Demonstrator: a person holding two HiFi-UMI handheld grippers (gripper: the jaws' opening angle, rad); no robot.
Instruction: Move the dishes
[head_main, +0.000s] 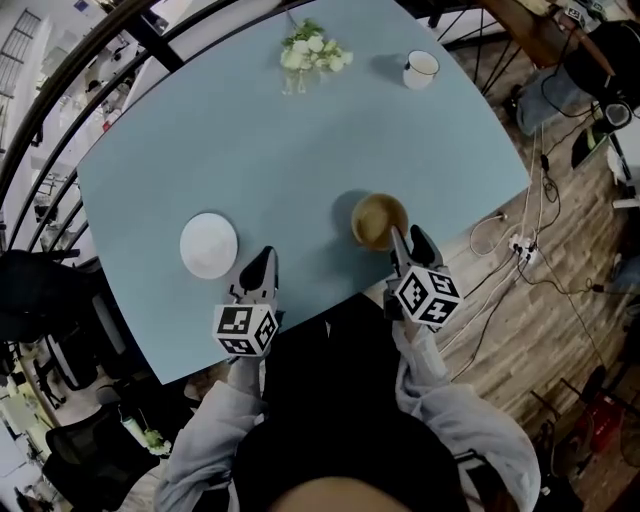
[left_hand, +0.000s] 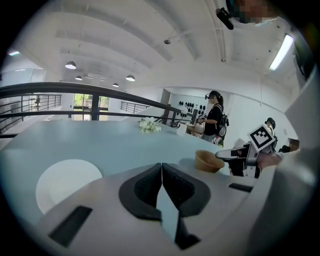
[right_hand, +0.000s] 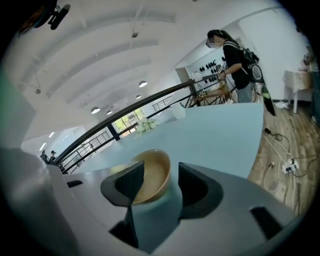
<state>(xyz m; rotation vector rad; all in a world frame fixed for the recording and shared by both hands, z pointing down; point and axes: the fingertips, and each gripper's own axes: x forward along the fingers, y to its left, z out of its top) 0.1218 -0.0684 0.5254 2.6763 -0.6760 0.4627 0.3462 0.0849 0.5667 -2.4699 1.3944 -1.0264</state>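
R claw (right_hand: 159, 180) stands about half open and empty. Bowl (head_main: 378, 220) lies straight ahead of it, a touch to its left. In the right gripper view the bowl's near rim sits in the gap: left jaw appears over the bowl's inside, right jaw stands outside and clear of the wall. No pad seems to press, so no grip yet. In my judgement the coming move turns on that rim-in-gap line-up: a short push fwd, then a pinch on the wall.

L claw (left_hand: 161, 172) has its jaws together w/ nothing btwn them. Plate (head_main: 209, 245) lies just beside it, off to its left, flat on the table (head_main: 300, 150). L claw is the nearer one for the plate, R claw for the bowl. The two dishes sit well apart, both near the table's front edge.

Shapes and materials:
- Bowl is round, deep, tan, matte, thin-walled, maybe wood or bamboo fibre. No long axis, so any rim point serves.
- Plate is round, white, shallow and smooth, prob. ceramic. Its low rim gives little to pinch.
- Table top is pale blue, smooth, w/ a curved edge.
- Jaw pads are black, ribbed, rubbery.

At the far side stand a white mug (head_main: 421, 69) and a small bunch of white flowers (head_main: 313, 50), near each other and well away from both claws.
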